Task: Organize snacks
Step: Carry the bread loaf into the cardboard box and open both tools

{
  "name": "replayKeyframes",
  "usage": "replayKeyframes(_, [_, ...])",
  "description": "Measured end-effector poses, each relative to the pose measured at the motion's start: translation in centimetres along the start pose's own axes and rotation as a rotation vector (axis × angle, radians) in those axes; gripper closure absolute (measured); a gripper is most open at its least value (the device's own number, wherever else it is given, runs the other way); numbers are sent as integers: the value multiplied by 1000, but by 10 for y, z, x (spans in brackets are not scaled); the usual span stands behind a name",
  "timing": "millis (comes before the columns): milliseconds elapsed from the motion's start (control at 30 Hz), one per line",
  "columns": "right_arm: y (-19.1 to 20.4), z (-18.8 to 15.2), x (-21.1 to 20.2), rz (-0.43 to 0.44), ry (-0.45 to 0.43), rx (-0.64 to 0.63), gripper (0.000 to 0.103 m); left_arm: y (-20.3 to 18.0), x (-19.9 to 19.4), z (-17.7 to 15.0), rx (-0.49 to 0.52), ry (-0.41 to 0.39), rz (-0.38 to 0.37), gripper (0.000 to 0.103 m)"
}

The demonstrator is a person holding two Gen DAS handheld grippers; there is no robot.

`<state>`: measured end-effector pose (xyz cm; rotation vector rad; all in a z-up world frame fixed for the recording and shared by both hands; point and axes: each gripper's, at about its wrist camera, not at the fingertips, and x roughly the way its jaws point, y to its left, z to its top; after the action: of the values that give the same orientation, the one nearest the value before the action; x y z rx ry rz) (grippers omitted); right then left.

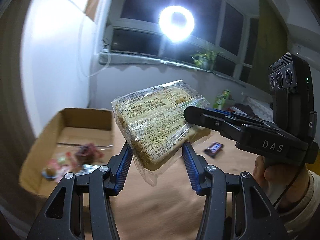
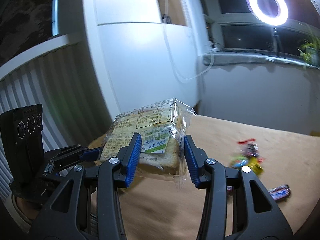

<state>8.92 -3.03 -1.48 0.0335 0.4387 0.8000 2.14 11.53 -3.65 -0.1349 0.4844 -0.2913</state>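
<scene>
Both grippers pinch the bread pack: left gripper at its lower end, right gripper across it; contacts partly hidden, box contents blurred.

The left gripper and right gripper both pinch the wrapped bread at frame centre. A cardboard box of snacks sits lower left.

Ring light lit, in front of a dark window; potted plant on the sill to its right. White hose loops down the white wall. Slatted white panel on the far left of the right wrist view.
</scene>
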Motion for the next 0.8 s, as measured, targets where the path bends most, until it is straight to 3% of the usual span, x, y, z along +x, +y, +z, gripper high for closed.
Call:
replayKeyframes(367, [43, 4, 53, 105, 32, -29, 58, 58, -34, -10, -44, -10, 117, 53])
replayKeyframes(633, [53, 9, 94, 137, 55, -29, 57, 86, -34, -8, -53, -3, 165, 52])
replayKeyframes(700, [51, 3, 117, 124, 130, -29, 45, 93, -27, -7, -55, 12, 179, 52])
replayKeyframes(733, [48, -1, 128, 94, 179, -24, 45, 97, -21, -8, -59, 26, 185, 48])
replayKeyframes(767, [46, -4, 128, 59, 167, -11, 45, 103, -11, -11, -63, 64, 201, 38])
replayKeyframes(800, [45, -7, 122, 56, 138, -8, 42, 108, -4, -14, -67, 95, 239, 36])
